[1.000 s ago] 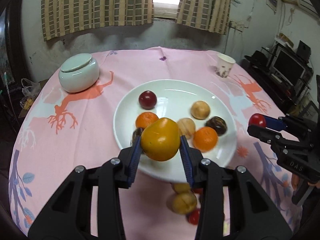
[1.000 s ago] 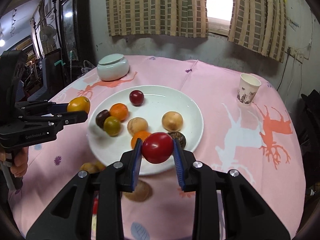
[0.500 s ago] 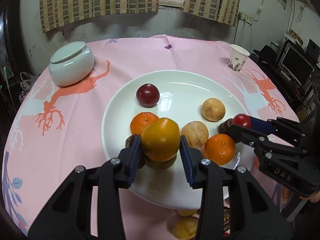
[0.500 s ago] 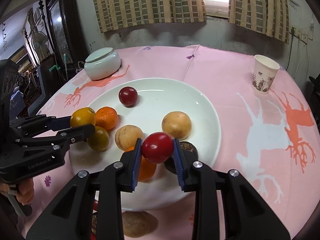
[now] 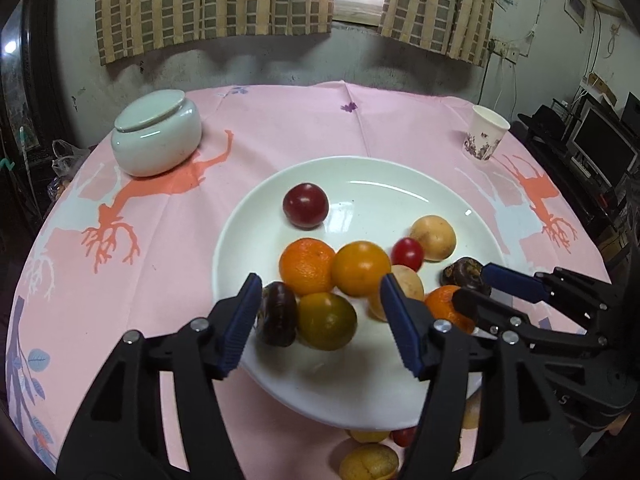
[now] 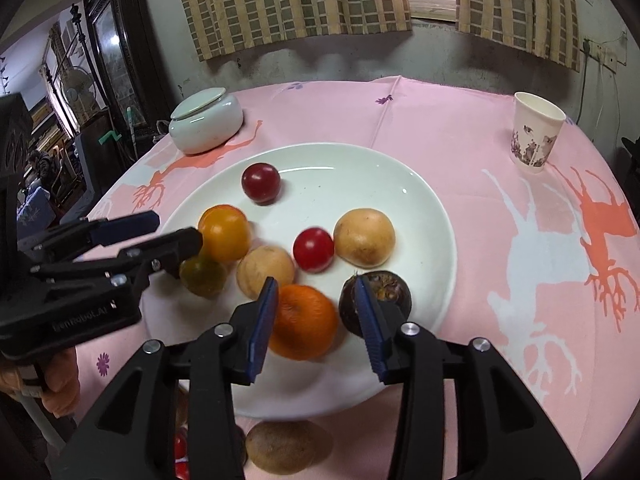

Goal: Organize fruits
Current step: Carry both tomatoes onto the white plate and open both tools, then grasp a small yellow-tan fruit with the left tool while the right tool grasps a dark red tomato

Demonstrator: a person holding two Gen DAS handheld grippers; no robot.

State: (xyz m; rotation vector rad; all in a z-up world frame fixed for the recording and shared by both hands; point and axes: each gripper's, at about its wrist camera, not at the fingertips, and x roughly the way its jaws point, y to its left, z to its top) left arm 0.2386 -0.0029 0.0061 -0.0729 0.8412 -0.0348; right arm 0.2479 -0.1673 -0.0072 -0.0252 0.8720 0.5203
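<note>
A white plate (image 5: pixel 400 188) (image 6: pixel 340 160) holds several fruits. A yellow-orange fruit (image 5: pixel 361 268) (image 6: pixel 225 233) lies on the plate beside an orange (image 5: pixel 306 266). A small red tomato (image 5: pixel 407 254) (image 6: pixel 313 249) lies among the tan fruits. My left gripper (image 5: pixel 320 320) is open and empty above the plate's near edge, and also shows in the right wrist view (image 6: pixel 172 232). My right gripper (image 6: pixel 316 316) is open and empty above an orange (image 6: pixel 306 322), and also shows in the left wrist view (image 5: pixel 476 288).
A pale lidded jar (image 5: pixel 156 138) stands at the back left and a paper cup (image 5: pixel 485 139) at the back right on the pink tablecloth. Several loose fruits (image 5: pixel 368 462) (image 6: pixel 288 446) lie on the cloth in front of the plate.
Both grippers opened. The yellow-orange fruit left the left gripper and the red tomato left the right gripper; both now lie on the plate.
</note>
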